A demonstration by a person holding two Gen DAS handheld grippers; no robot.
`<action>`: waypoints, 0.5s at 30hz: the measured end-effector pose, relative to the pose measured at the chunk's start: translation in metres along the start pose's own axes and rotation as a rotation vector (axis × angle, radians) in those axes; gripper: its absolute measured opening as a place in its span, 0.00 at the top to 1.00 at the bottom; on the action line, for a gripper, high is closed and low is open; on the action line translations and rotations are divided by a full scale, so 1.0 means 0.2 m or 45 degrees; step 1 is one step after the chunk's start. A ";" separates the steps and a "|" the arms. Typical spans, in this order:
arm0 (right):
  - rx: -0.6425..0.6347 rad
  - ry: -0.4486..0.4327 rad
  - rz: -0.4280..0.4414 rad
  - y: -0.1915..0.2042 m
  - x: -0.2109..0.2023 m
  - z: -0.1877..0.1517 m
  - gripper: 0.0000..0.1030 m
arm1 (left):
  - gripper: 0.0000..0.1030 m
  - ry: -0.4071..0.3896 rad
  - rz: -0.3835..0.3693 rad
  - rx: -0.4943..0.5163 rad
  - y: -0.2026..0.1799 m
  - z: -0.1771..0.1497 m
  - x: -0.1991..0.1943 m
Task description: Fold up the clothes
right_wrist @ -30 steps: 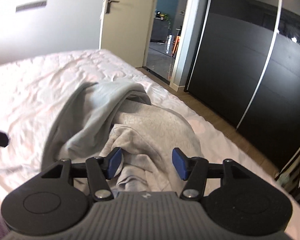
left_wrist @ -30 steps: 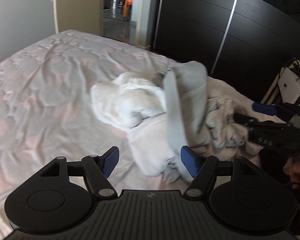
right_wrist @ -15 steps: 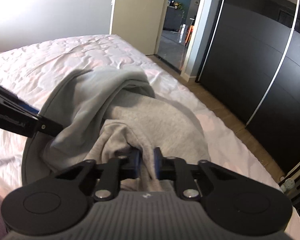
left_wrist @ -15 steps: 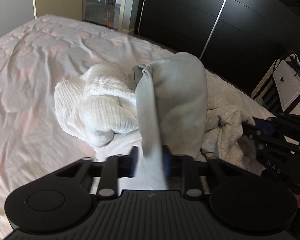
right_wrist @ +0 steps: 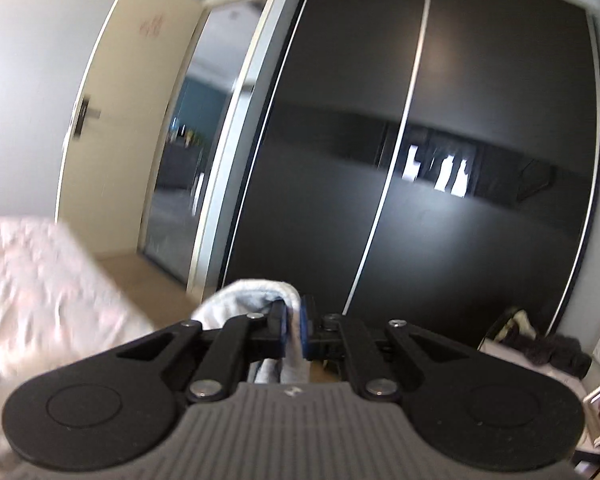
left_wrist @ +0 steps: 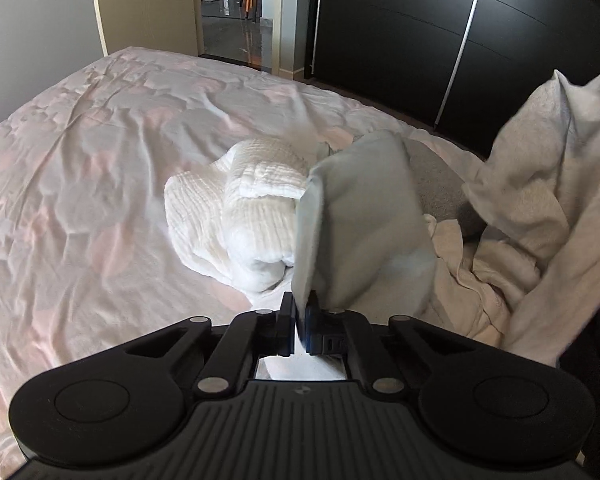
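Grey garment [left_wrist: 364, 220] folds hiding pinched edge inside left claw [left_wrist: 300, 320]

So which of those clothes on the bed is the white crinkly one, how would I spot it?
Look at the pink bed, near its middle. The white crinkly cloth lies bunched there, just left of the smooth pale grey garment that the left claw pinches. Its ribbed, waffle-like texture and bright white colour set it apart from the smoother grey and cream clothes to the right.
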State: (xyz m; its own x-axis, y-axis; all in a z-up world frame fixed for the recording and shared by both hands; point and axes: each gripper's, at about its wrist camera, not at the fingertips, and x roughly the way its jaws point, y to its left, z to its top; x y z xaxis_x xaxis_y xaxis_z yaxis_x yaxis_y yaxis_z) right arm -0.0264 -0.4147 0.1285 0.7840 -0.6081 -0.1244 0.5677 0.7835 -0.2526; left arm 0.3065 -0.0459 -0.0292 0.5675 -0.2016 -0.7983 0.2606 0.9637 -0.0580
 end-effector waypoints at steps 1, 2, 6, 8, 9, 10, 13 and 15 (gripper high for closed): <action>0.002 -0.042 -0.008 -0.01 -0.02 0.06 0.93 | 0.93 -0.012 -0.007 -0.003 0.00 0.00 -0.04; 0.001 -0.089 -0.010 0.00 -0.05 0.12 0.93 | 0.87 -0.026 -0.019 -0.003 0.01 0.00 -0.08; 0.000 -0.273 0.102 0.07 -0.21 0.37 0.93 | 0.74 -0.099 -0.021 -0.007 0.04 -0.01 -0.25; -0.014 -0.372 0.171 0.15 -0.30 0.50 0.93 | 0.73 -0.141 -0.015 -0.014 0.06 -0.01 -0.35; -0.019 -0.423 0.210 0.19 -0.35 0.56 0.93 | 0.72 -0.161 -0.012 -0.018 0.07 -0.02 -0.39; -0.021 -0.472 0.259 0.24 -0.41 0.63 0.93 | 0.69 -0.182 -0.008 -0.022 0.09 -0.02 -0.44; -0.004 -0.609 0.424 0.37 -0.58 0.82 0.93 | 0.63 -0.256 0.024 -0.038 0.15 -0.04 -0.60; 0.008 -0.705 0.537 0.47 -0.72 0.92 0.93 | 0.63 -0.313 0.059 -0.053 0.22 -0.06 -0.72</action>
State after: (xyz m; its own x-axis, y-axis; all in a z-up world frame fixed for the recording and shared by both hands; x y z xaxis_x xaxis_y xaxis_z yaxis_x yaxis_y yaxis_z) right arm -0.0385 -0.2297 0.2992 0.9496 -0.0983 0.2975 0.1864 0.9405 -0.2842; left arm 0.2269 0.0270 0.0765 0.7521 -0.1887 -0.6315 0.2003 0.9783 -0.0538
